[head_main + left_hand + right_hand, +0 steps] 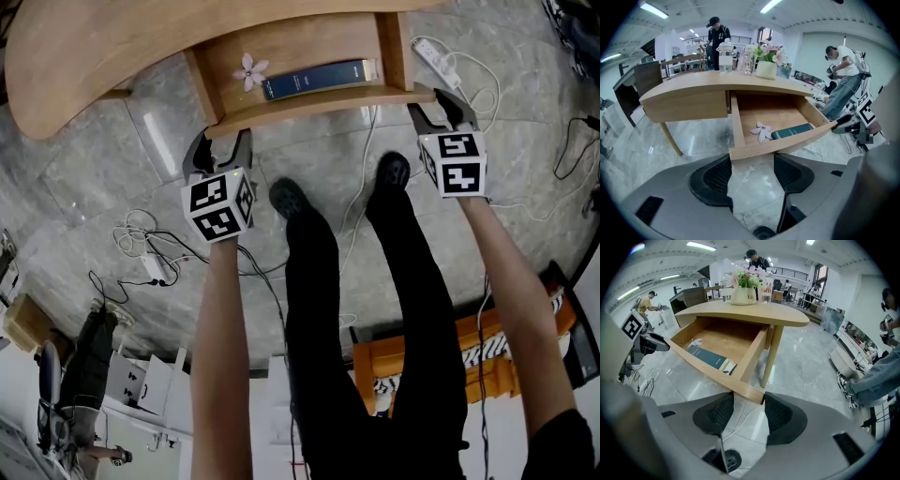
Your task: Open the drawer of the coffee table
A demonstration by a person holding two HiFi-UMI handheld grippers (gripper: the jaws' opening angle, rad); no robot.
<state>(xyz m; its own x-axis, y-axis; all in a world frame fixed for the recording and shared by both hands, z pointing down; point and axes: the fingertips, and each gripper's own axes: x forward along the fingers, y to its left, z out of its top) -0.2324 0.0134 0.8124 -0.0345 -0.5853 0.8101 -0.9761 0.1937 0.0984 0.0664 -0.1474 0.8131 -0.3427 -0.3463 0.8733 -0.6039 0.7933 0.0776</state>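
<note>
Under curved light-wood coffee table [75,56]: pale wooden drawer [309,103] well out. L gripper [222,141], R gripper [434,105] jaws apart, loosely straddling front corners. Risk: overpull, drawer drops, dark-blue book [319,79] slides.

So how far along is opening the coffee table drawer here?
Done, it seems: the drawer stands pulled well out from under the tabletop, showing a flower and a book inside. In hand: the left gripper and right gripper sit at its front corners, fingers apart, not clamped. Left: at most drawing the grippers away.
</note>
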